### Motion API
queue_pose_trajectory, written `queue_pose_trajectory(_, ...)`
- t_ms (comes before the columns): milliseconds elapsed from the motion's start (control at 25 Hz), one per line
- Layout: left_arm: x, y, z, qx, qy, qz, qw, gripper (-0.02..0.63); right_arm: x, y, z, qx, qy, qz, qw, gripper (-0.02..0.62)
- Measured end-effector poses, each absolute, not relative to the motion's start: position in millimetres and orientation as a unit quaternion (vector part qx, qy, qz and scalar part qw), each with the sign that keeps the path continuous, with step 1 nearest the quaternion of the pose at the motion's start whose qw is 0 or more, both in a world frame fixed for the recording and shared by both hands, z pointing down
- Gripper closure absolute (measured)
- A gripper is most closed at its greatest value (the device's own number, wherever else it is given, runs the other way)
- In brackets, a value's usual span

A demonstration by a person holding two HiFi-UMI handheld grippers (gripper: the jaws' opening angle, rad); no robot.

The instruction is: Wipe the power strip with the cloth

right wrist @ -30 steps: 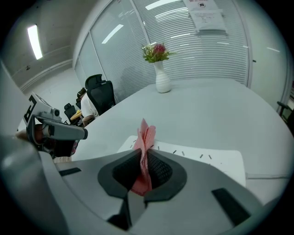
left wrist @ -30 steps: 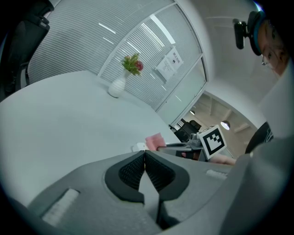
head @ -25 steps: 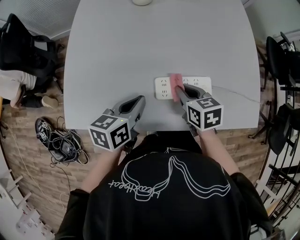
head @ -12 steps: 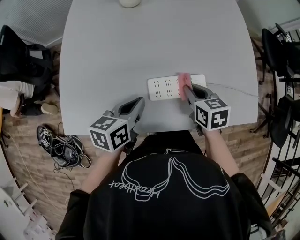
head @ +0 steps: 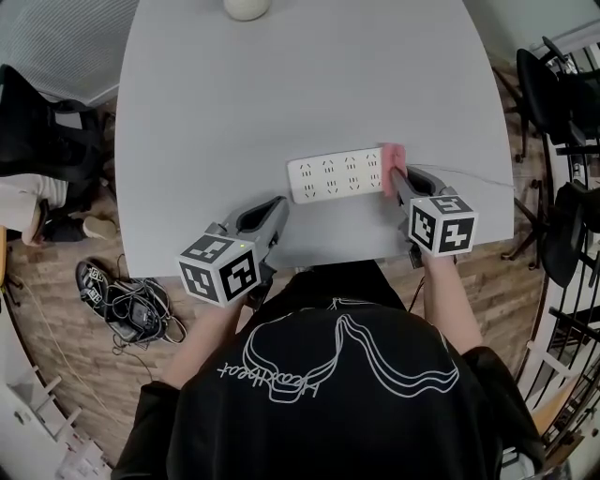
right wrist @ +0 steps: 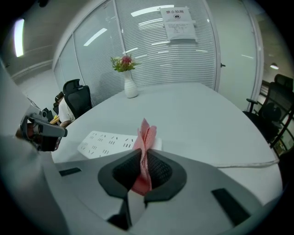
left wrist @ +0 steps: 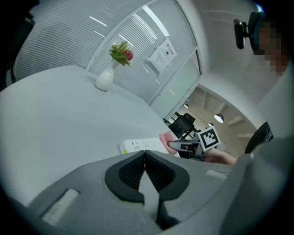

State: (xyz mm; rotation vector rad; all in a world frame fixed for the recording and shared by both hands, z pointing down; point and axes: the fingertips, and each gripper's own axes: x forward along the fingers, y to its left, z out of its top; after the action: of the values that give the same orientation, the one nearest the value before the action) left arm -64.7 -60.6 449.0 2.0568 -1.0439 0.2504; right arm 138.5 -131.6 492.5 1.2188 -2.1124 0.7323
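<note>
A white power strip (head: 333, 175) lies on the grey table (head: 281, 94), its cable running off to the right. My right gripper (head: 397, 179) is shut on a pink cloth (head: 392, 167), which rests at the strip's right end. In the right gripper view the cloth (right wrist: 145, 142) stands folded between the jaws, with the power strip (right wrist: 108, 142) just beyond to the left. My left gripper (head: 274, 208) is shut and holds nothing, near the table's front edge, left of the strip. From the left gripper view the power strip (left wrist: 140, 146) and the cloth (left wrist: 166, 137) show far ahead.
A white vase (head: 246, 7) with flowers stands at the table's far edge. The strip's thin cable (head: 473, 172) crosses the table to the right. Black office chairs (head: 562, 131) stand to the right, and shoes and cables (head: 122, 291) lie on the wooden floor at left.
My right gripper has slid the pink cloth rightward along the power strip, from its middle to its right end. The left gripper has stayed put.
</note>
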Motion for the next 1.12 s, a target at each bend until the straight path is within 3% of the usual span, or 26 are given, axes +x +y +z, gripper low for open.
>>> queue_pose_trajectory(480,-71.9,-45.6,443.5,0.815,-0.416,0.095,0.391,0.592,155.9,-128.4,491.6,0.487,-0.788,0.241,0.289,0.558)
queue_pose_trajectory(720,-62.1,-40.9,432.9,0.822,-0.413,0.083,0.384,0.592,149.2,-125.8,439.6,0.486,-0.829,0.229,0.154,0.561)
queue_pose_trajectory(1120,-42.1,-7.6,363.8,0.85,-0.411,0.054,0.324,0.592,118.0,-70.2,353.4,0.399,-0.894,0.194,0.059,0.56)
